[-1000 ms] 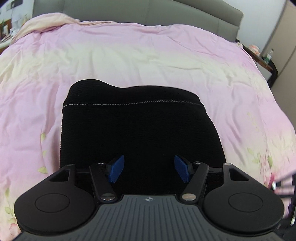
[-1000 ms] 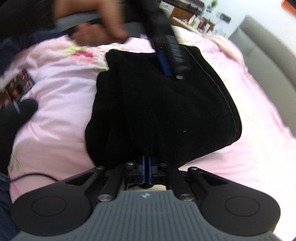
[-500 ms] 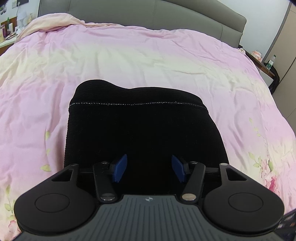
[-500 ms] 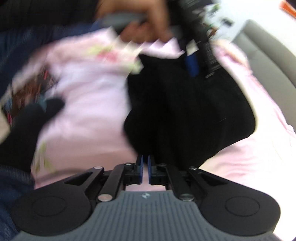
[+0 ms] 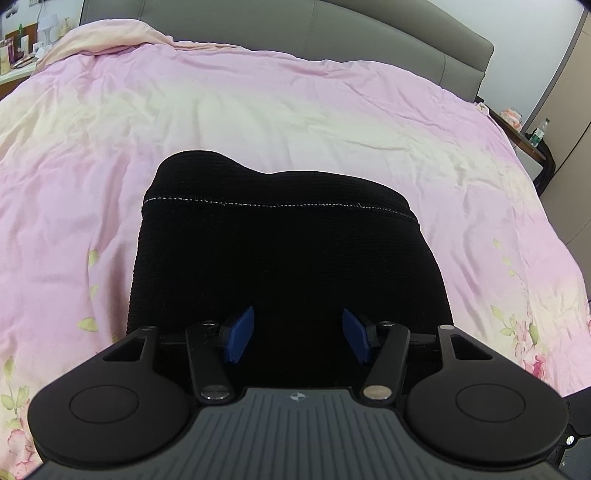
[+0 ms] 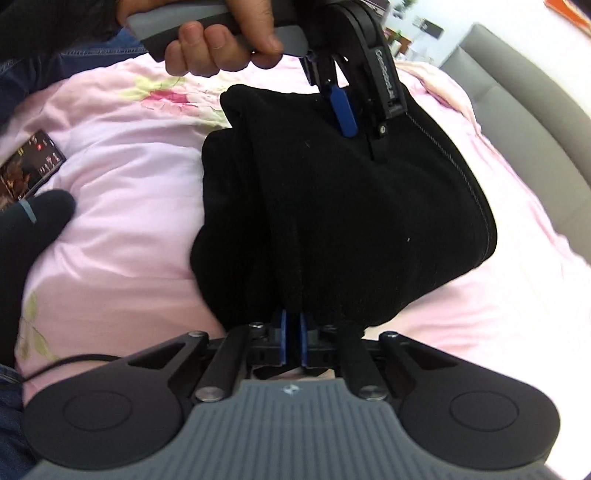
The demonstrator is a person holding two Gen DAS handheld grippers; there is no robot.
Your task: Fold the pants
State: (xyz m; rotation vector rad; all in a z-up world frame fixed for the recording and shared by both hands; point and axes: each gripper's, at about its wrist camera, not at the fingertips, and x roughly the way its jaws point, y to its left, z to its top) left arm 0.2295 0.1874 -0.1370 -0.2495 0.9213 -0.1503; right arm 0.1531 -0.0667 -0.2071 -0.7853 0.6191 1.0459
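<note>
A wide bed (image 5: 295, 122) is covered by a crumpled pink and pale yellow quilt printed with flowers and green leaves, and a grey padded headboard (image 5: 369, 33) is seen along its far edge against a white wall. A cluttered side shelf (image 5: 22, 48) stands past the far left corner and a dark bedside stand with bottles (image 5: 532, 140) past the far right corner. The folded black knit pants (image 5: 284, 258) with a pale stitched seam lie on the quilt near the near edge. The left gripper (image 5: 297, 336) is held over them, its blue-padded jaws about half open and lately closing, with cloth below but not pinched. The right gripper (image 6: 291, 338) has its jaws shut on a fold of the pants. A hand (image 6: 218, 44) is seen gripping the left gripper's grey handle. White lettering on that gripper's black arm is too blurred to be read. A dark printed card (image 6: 29, 166) lies on the quilt towards the left edge.
</note>
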